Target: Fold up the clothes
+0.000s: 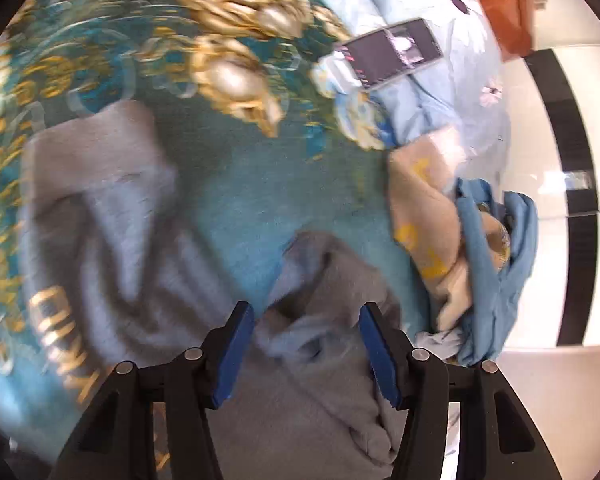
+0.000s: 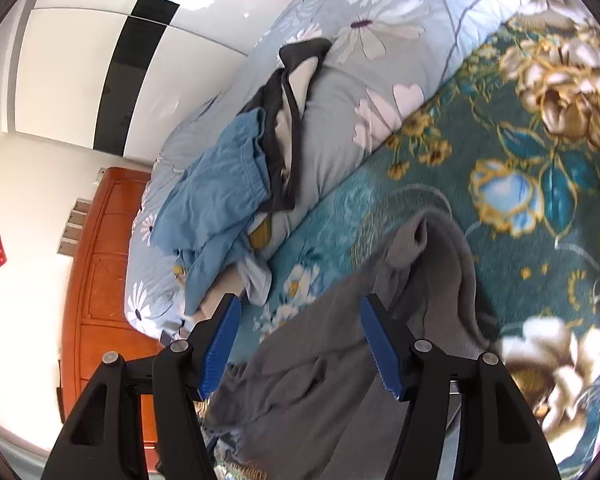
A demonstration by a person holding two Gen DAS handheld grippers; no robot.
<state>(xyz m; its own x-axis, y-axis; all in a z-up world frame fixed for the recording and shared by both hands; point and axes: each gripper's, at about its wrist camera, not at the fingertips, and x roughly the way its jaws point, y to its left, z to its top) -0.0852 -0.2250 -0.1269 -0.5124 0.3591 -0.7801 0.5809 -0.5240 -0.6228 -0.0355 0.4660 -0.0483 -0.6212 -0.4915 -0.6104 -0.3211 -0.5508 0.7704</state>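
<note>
A grey garment [image 1: 112, 208] with gold lettering [image 1: 60, 332] lies rumpled on a teal floral blanket [image 1: 228, 184]. My left gripper [image 1: 306, 312] hovers over its bunched lower part with the blue pads apart; nothing is pinched between them. In the right wrist view the same grey garment [image 2: 320, 380] stretches across the blanket [image 2: 540, 280], and my right gripper [image 2: 300, 304] stands open above it, the cloth lying below the pads and not clamped. The left view is blurred.
A pile of other clothes lies beside the blanket: a beige piece [image 1: 424, 216], a blue one [image 1: 496, 272] [image 2: 216, 196] and a dark one [image 2: 288, 120] on a pale floral duvet [image 2: 380, 40]. A phone [image 1: 392, 54] rests on the duvet. A wooden headboard [image 2: 108, 280] stands beyond.
</note>
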